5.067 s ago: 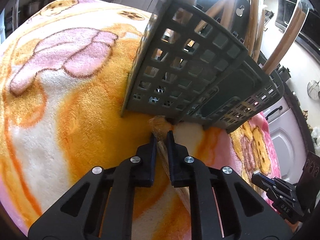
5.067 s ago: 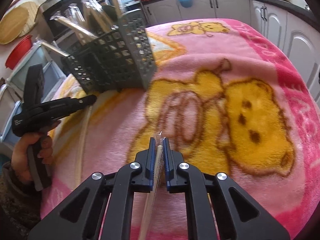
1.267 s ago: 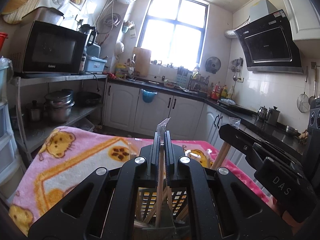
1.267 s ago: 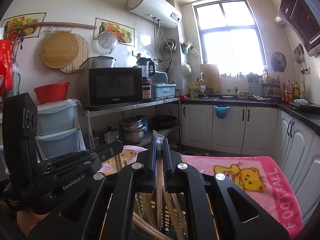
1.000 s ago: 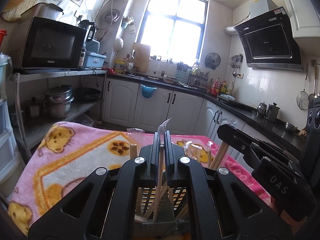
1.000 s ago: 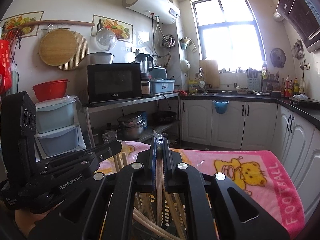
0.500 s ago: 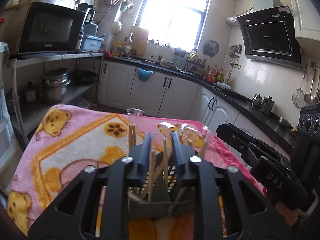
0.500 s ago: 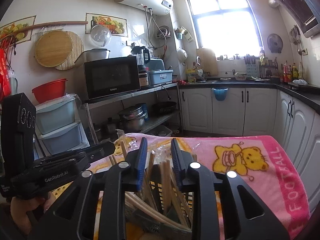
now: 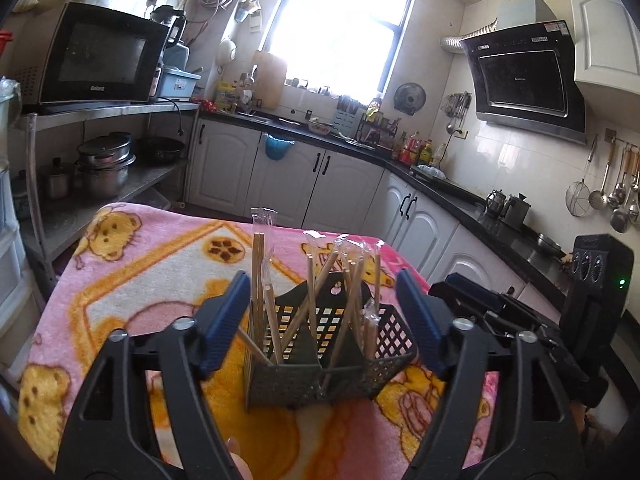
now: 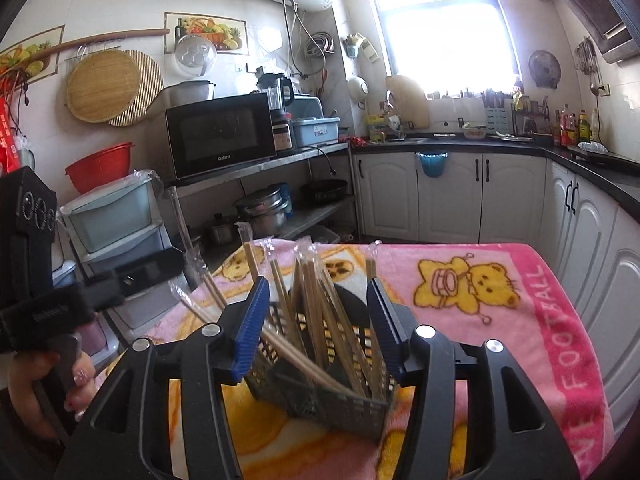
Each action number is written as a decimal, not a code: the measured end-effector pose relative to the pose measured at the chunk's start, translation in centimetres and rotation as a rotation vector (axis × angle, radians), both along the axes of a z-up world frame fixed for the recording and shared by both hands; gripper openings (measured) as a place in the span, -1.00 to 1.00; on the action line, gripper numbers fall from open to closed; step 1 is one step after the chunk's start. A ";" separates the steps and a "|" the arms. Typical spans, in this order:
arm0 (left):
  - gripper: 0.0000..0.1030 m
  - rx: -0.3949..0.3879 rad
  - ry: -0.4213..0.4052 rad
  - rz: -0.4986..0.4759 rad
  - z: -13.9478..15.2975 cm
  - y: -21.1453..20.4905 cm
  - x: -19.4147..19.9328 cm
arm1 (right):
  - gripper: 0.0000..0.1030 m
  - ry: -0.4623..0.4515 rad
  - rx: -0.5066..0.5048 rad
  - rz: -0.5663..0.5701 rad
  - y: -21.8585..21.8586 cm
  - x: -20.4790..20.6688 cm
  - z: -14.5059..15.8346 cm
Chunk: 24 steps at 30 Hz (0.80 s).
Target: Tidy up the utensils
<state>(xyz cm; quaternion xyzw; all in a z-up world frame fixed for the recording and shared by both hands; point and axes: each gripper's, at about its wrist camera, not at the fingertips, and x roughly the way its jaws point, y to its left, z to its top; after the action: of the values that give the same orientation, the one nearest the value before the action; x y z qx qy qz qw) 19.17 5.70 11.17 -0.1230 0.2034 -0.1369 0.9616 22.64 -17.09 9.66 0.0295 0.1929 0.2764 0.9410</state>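
Note:
A dark grey perforated utensil basket (image 9: 332,376) stands on the pink and orange blanket (image 9: 128,280). Several wrapped wooden chopsticks (image 9: 260,272) stand in it, leaning various ways. My left gripper (image 9: 324,312) is open and empty, just above and behind the basket. My right gripper (image 10: 316,320) is open and empty too, over the same basket (image 10: 340,404) and its chopsticks (image 10: 308,304). The right gripper shows at the right of the left wrist view (image 9: 520,320); the left gripper shows at the left of the right wrist view (image 10: 80,292).
The blanket (image 10: 520,312) covers a table in a kitchen. A metal shelf with a microwave (image 10: 220,136) and pots (image 9: 104,168) stands to the left. White cabinets (image 10: 460,196) and a dark counter run along the back and right.
Both grippers held wrapped chopsticks upright over the basket, then opened and let them drop in. Both have since opened wider and drawn back a little.

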 end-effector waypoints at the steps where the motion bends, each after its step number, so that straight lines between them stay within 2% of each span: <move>1: 0.51 -0.004 -0.001 -0.003 0.1 0.1 -0.3 | 0.01 0.004 0.000 -0.002 -0.1 -0.2 0.0; 5: 0.78 -0.012 -0.005 0.016 0.2 0.4 -1.5 | 0.15 0.011 0.003 -0.011 -0.7 -1.2 -0.2; 8: 0.79 -0.010 0.003 0.025 0.2 0.7 -2.2 | 0.27 0.005 -0.008 -0.016 -0.9 -2.1 -0.3; 11: 0.79 0.000 0.032 0.035 -0.4 0.8 -2.7 | 0.49 -0.004 -0.015 -0.032 -1.4 -3.2 -0.4; 24: 0.79 0.069 0.109 0.051 -4.2 -0.8 -4.9 | 0.73 0.014 -0.070 -0.057 -2.5 -6.6 -3.3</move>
<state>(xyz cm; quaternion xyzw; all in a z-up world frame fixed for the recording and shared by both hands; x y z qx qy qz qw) 14.24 4.85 6.98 -0.1021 0.2568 -0.0982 0.9560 16.05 -19.58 6.36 0.0039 0.2082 0.2421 0.9476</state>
